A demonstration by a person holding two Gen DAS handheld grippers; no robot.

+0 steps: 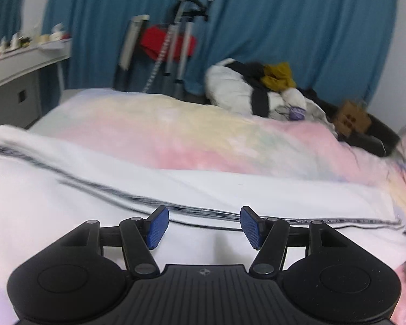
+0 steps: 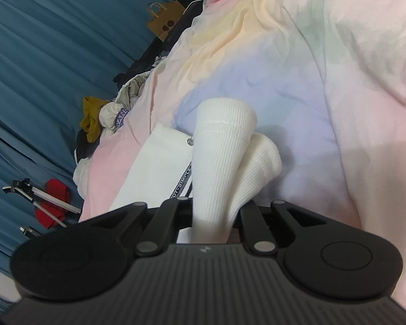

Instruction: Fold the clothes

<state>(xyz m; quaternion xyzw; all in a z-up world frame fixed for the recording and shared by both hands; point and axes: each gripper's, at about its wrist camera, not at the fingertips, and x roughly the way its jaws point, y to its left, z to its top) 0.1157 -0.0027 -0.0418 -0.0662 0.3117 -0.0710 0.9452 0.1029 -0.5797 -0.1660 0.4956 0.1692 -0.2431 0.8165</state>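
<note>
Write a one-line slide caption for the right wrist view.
Right gripper shut on the ribbed cuff of a white garment, above a pastel bedspread.

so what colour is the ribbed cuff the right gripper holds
White, on the ribbed cuff; clearest in the right wrist view.

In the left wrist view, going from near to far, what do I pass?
Left gripper, open → white garment with a dark printed stripe → pastel duvet → pile of clothes with a mustard piece on top → blue curtain.
</note>
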